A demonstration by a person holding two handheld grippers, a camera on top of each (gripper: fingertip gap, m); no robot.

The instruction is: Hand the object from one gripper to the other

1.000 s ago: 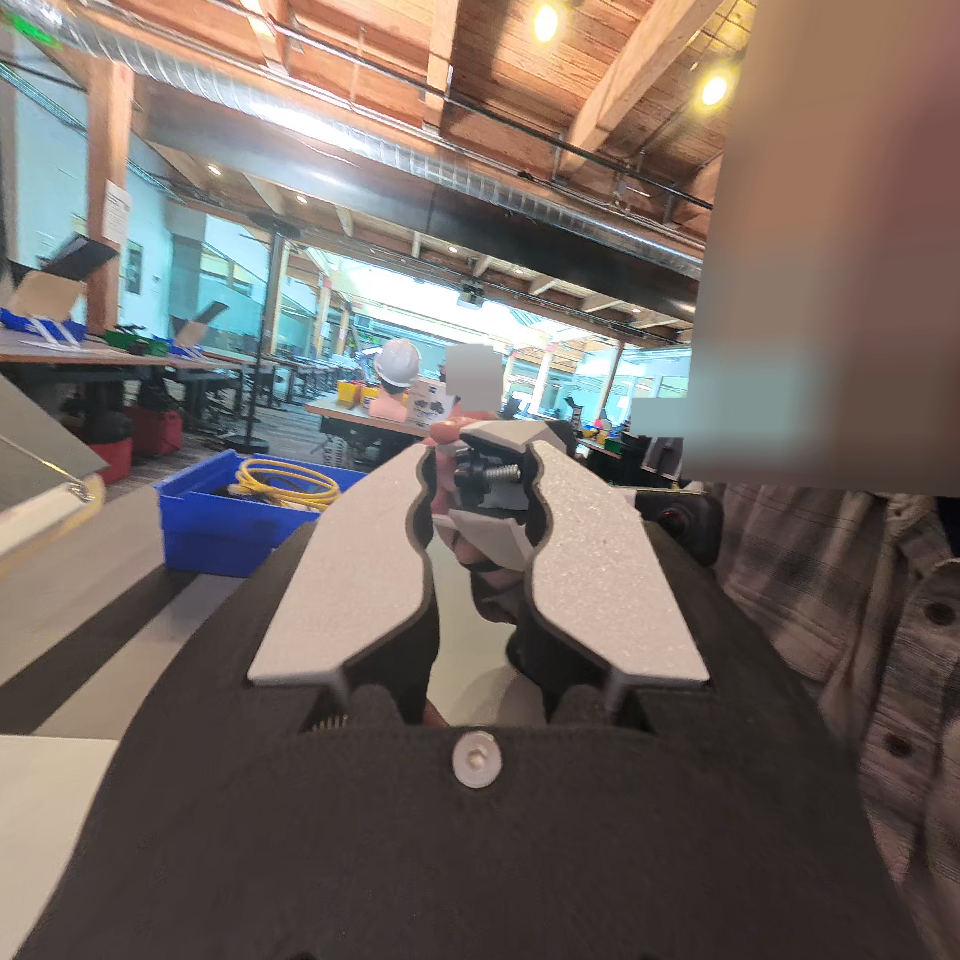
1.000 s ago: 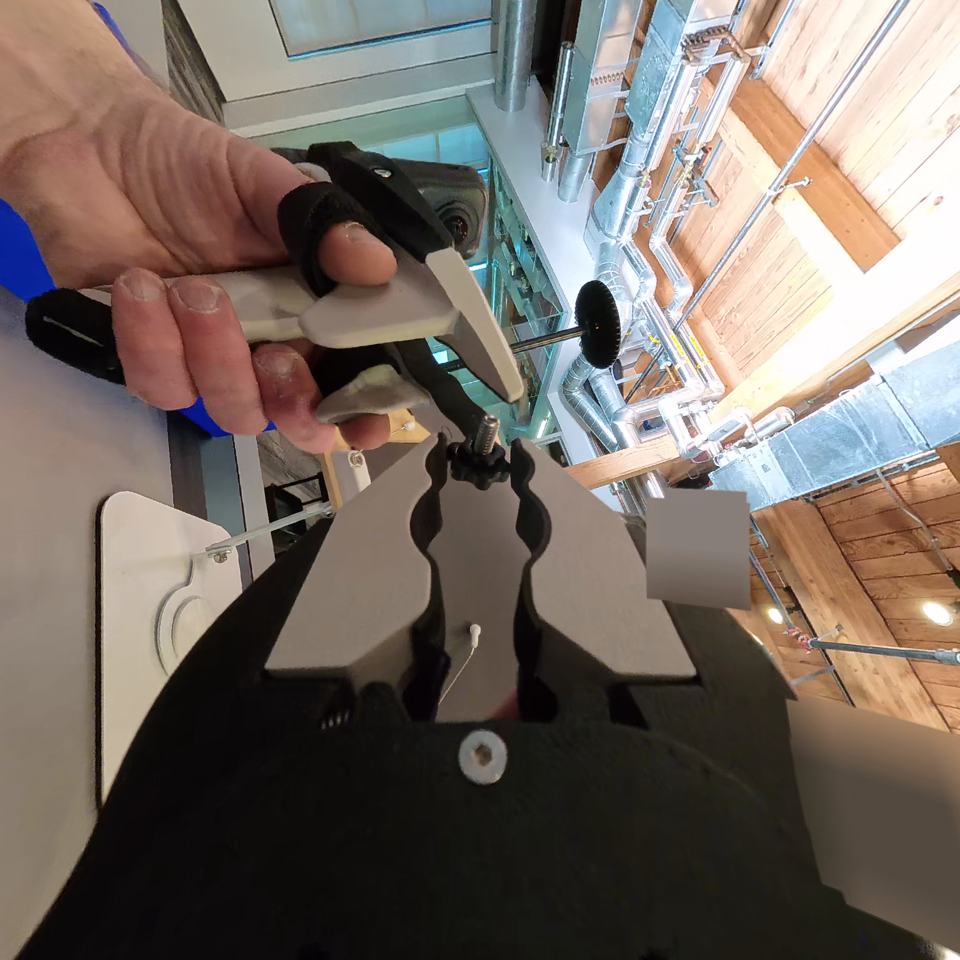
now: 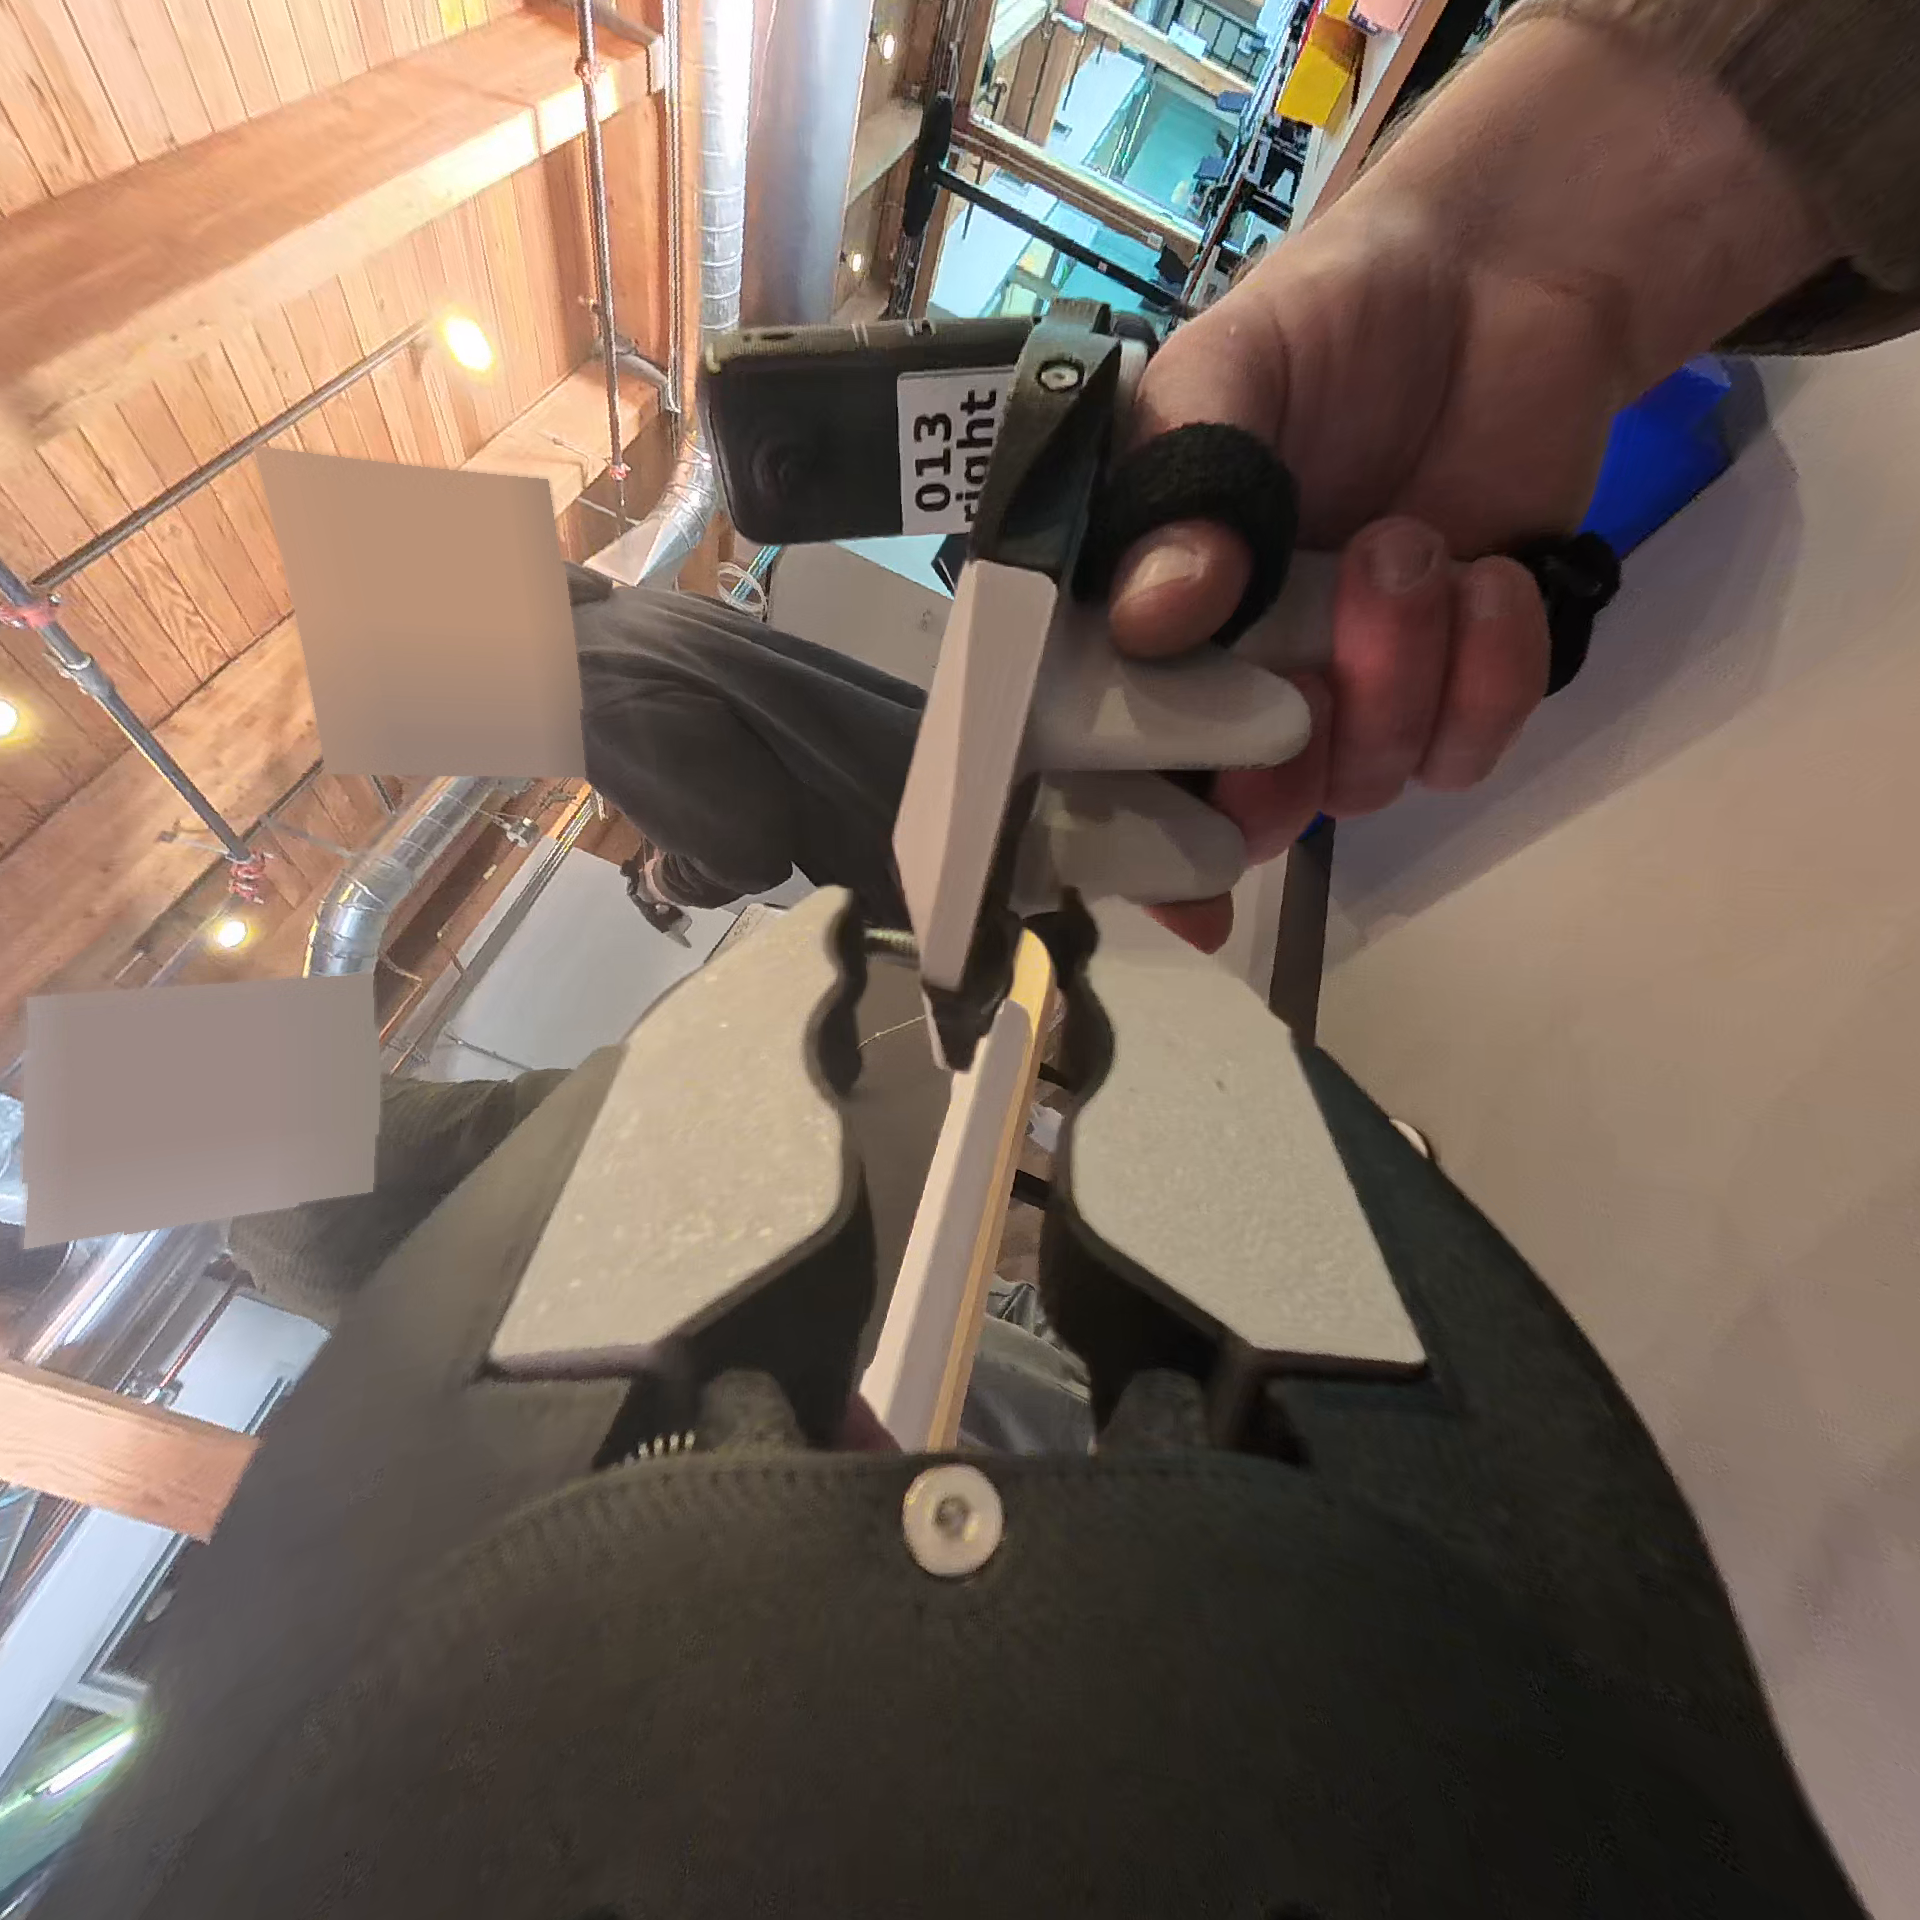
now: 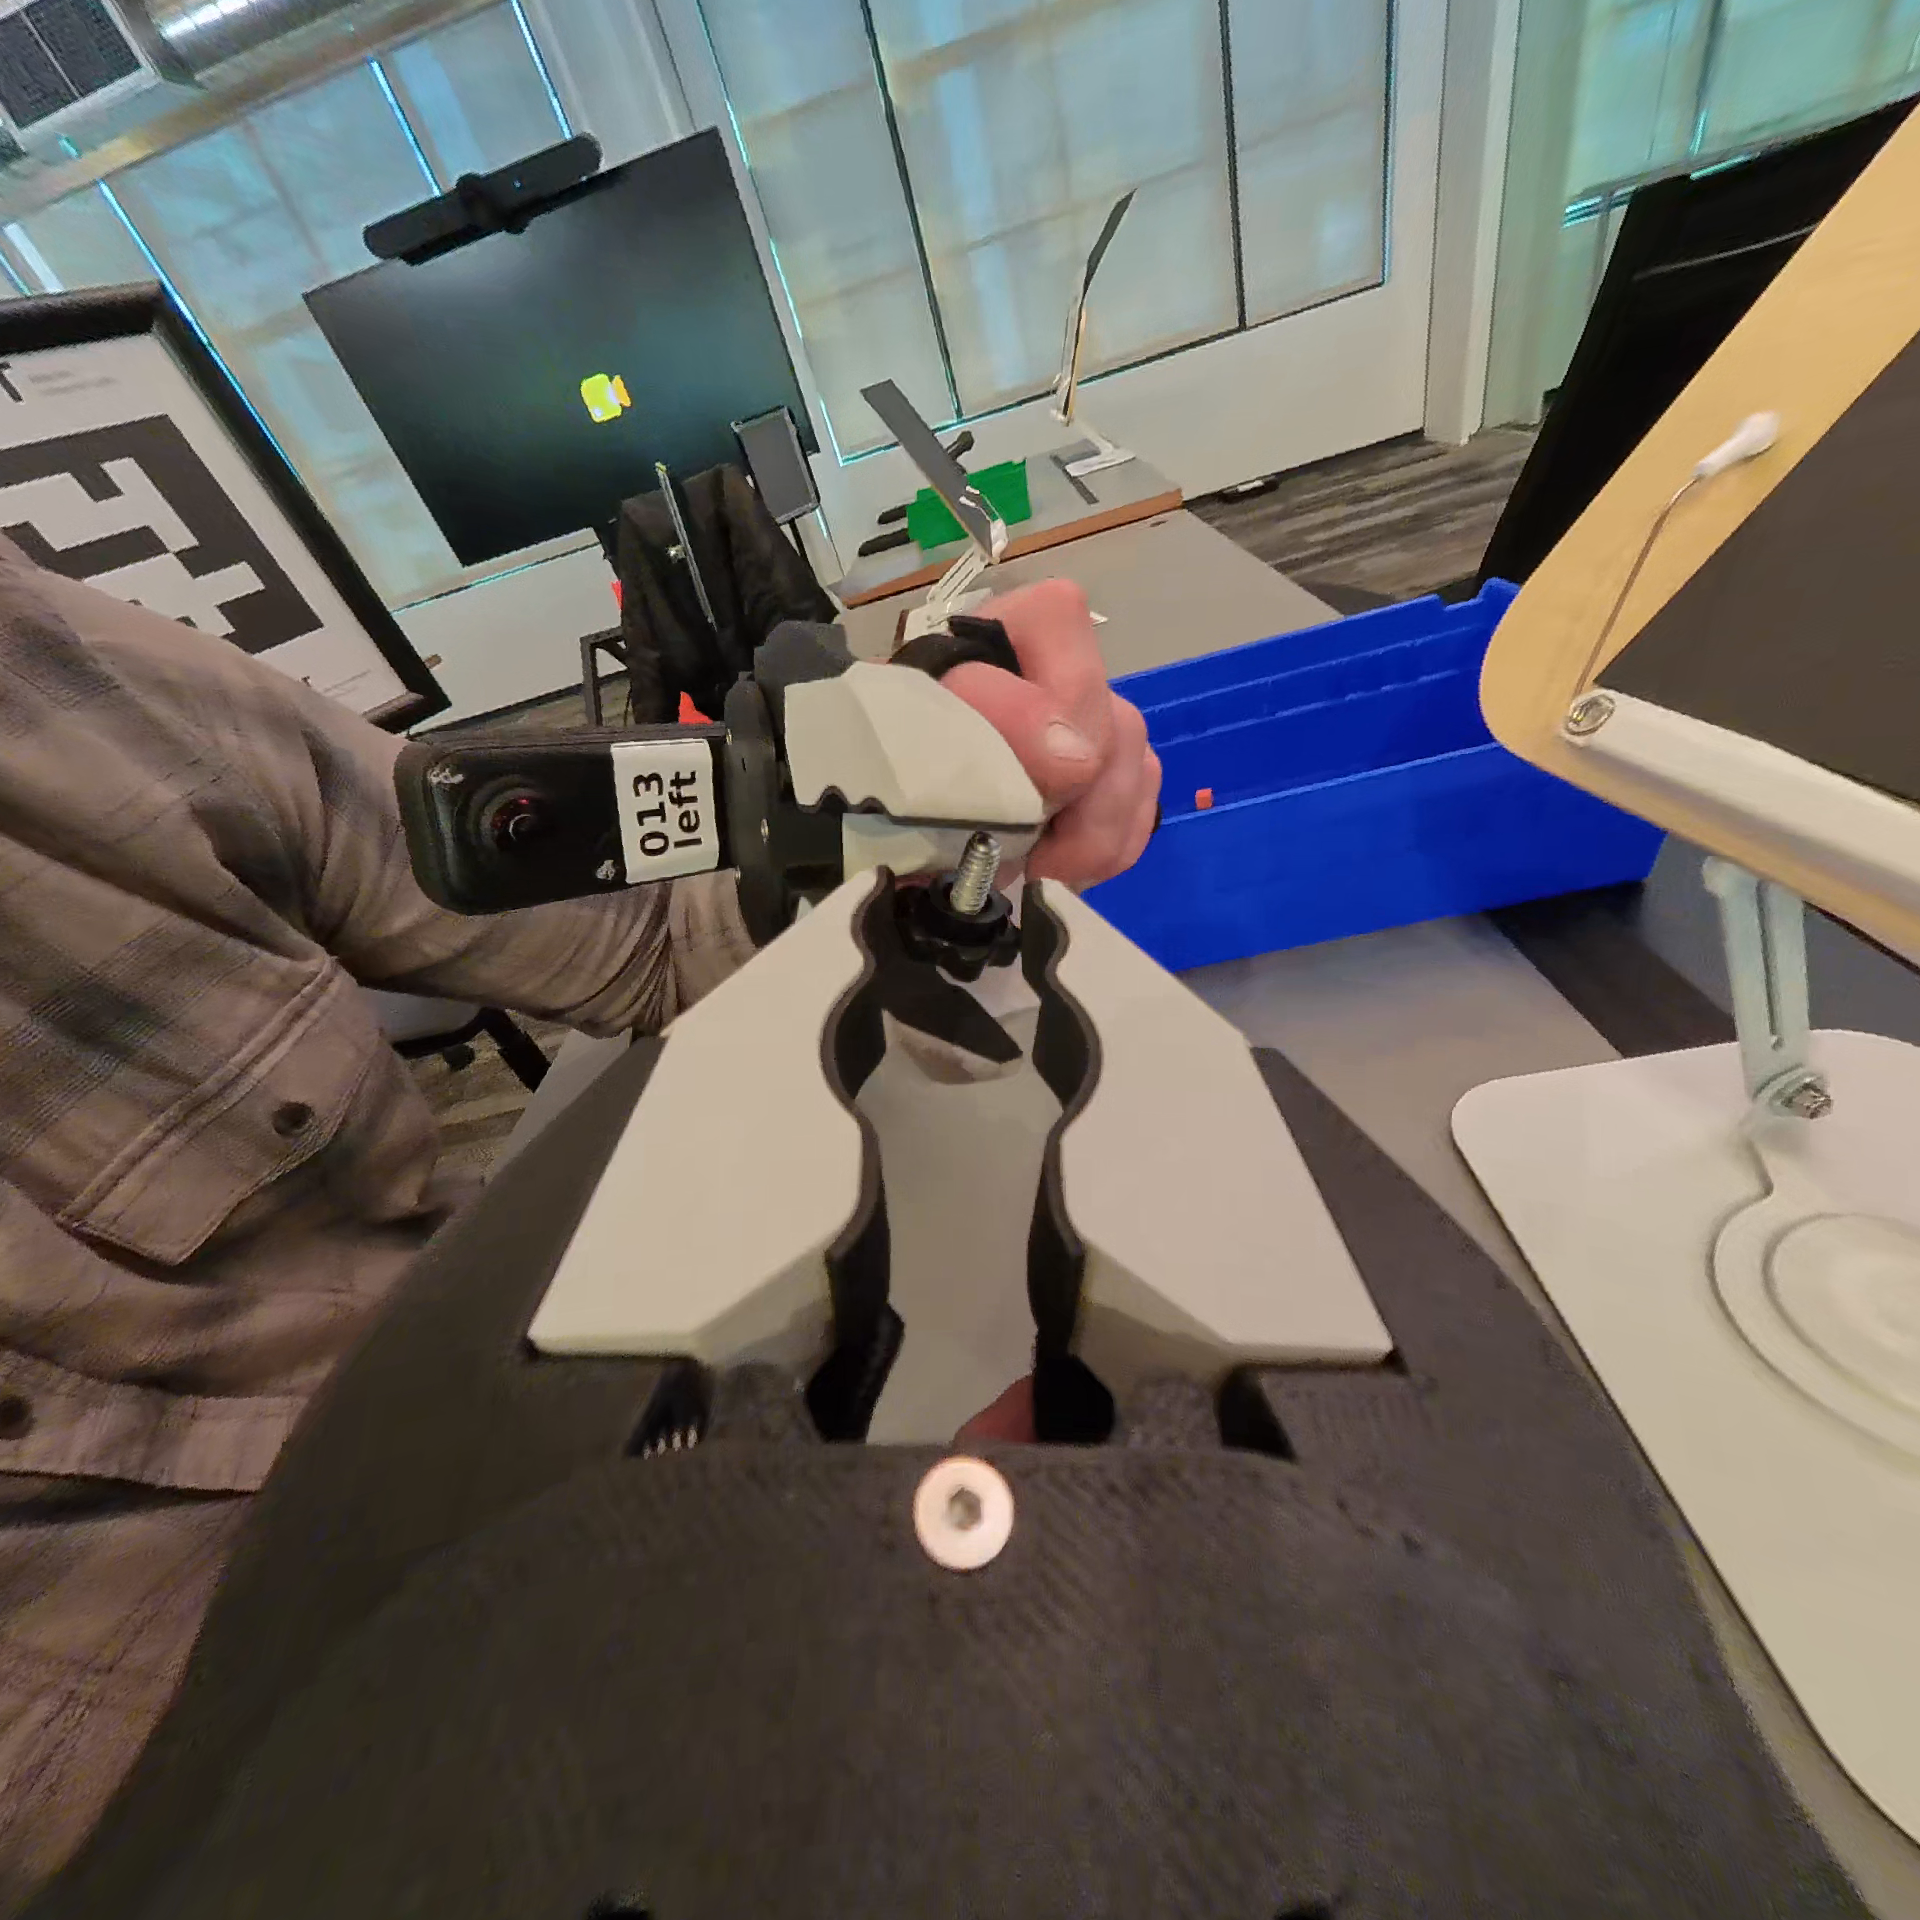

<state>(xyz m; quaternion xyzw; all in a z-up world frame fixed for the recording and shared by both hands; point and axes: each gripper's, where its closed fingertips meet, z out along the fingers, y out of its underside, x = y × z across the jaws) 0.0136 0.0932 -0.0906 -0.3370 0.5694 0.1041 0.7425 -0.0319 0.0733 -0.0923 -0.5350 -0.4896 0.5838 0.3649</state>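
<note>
Right fingers (image 4: 954, 914) grip knob screw (image 4: 961, 902); left fingers (image 3: 961, 971) spread; grey table (image 4: 1226, 592), blue bin (image 4: 1382, 790).

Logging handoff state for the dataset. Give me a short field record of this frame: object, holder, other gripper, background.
object: black-knobbed bolt, held off the table
holder: right gripper, shut on the knob
other gripper: left gripper, open, its fingers either side of the bolt
grip count: one, the right gripper only
background: blue bin on the grey table
</note>
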